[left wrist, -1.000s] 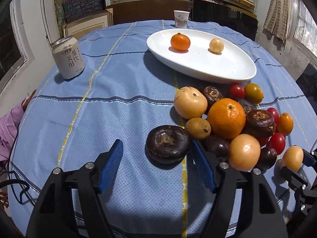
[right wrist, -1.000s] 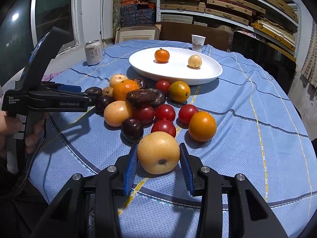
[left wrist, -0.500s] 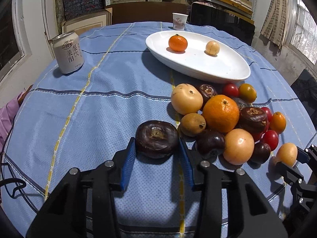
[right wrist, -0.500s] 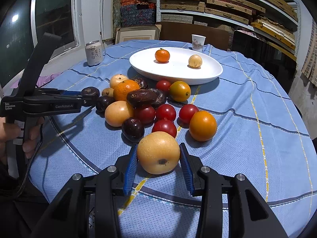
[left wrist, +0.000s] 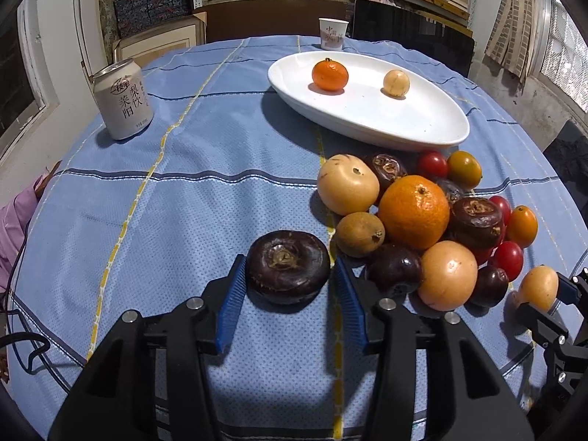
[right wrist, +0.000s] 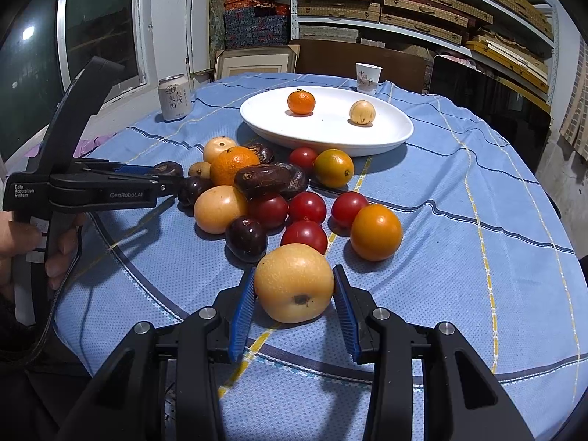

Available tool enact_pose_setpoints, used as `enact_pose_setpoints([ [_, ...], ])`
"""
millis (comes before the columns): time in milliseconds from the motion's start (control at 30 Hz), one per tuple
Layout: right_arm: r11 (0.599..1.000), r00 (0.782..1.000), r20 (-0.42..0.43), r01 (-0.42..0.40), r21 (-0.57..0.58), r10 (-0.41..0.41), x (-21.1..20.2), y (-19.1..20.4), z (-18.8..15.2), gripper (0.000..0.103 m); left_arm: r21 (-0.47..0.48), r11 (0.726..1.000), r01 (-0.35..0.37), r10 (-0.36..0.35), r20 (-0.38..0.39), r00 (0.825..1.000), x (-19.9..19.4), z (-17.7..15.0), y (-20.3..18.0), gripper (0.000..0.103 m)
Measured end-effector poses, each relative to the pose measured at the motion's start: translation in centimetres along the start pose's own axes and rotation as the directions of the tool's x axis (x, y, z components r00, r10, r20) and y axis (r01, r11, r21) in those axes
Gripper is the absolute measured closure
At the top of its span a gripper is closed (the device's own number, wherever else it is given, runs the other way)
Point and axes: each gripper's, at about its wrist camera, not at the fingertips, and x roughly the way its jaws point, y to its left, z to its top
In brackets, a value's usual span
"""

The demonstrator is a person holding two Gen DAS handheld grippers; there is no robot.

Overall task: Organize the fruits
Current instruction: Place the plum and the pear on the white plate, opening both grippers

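Note:
A dark brown flat-round fruit (left wrist: 288, 272) rests on the blue cloth between the pads of my left gripper (left wrist: 288, 259). Its jaws are opening, and a thin gap shows at the right pad. My right gripper (right wrist: 294, 270) is shut on a yellow pear-like fruit (right wrist: 294, 286) at the near side of the pile. A heap of fruit with a big orange (left wrist: 413, 211), red tomatoes and dark fruits lies between the two grippers. The white oval plate (left wrist: 367, 132) beyond holds a small orange (left wrist: 329, 74) and a pale round fruit (left wrist: 396, 82). The right wrist view shows the left gripper (right wrist: 176, 180) side-on.
A drink can (left wrist: 123, 104) stands at the far left of the table. A paper cup (left wrist: 332, 33) stands behind the plate. A person's hand (right wrist: 22, 242) grips the left tool. Shelves and boxes line the wall behind, and the round table's edge runs close below both grippers.
The left jaws came in from wide apart to the dark fruit's sides, then eased out slightly. The right gripper and its yellow fruit have not moved.

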Motion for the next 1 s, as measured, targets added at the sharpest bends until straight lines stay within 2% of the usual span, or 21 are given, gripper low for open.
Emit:
enact_pose_setpoints([
  [33,1.000,1.000,0.001,-0.001,0.001,0.001,0.0,0.0,0.0,0.061,0.000,1.000,-0.003,0.003,0.005,1.000,0.0,0.0,0.0,0.061],
  [300,1.000,1.000,0.006,0.002,0.000,-0.002,-0.2,-0.2,0.1,0.061,-0.037,0.999,0.016,-0.014,0.075,0.997,-1.4,-0.7,0.6,0.061],
  [667,1.000,1.000,0.012,-0.008,0.014,0.007,-0.4,-0.7,0.1,0.061,-0.006,1.000,0.018,-0.018,0.083,0.996,-3.1,-2.0,0.1,0.061],
  [833,0.999,1.000,0.019,-0.026,0.039,0.025,-0.8,-1.9,0.9,0.061,0.030,0.999,0.027,-0.031,0.122,0.992,-4.8,-1.2,-0.8,0.061],
  [1000,0.998,0.997,0.081,-0.023,0.055,0.018,-2.2,-4.2,4.4,0.061,0.060,0.998,0.037,-0.046,0.163,0.986,-5.9,1.9,-1.5,0.061],
])
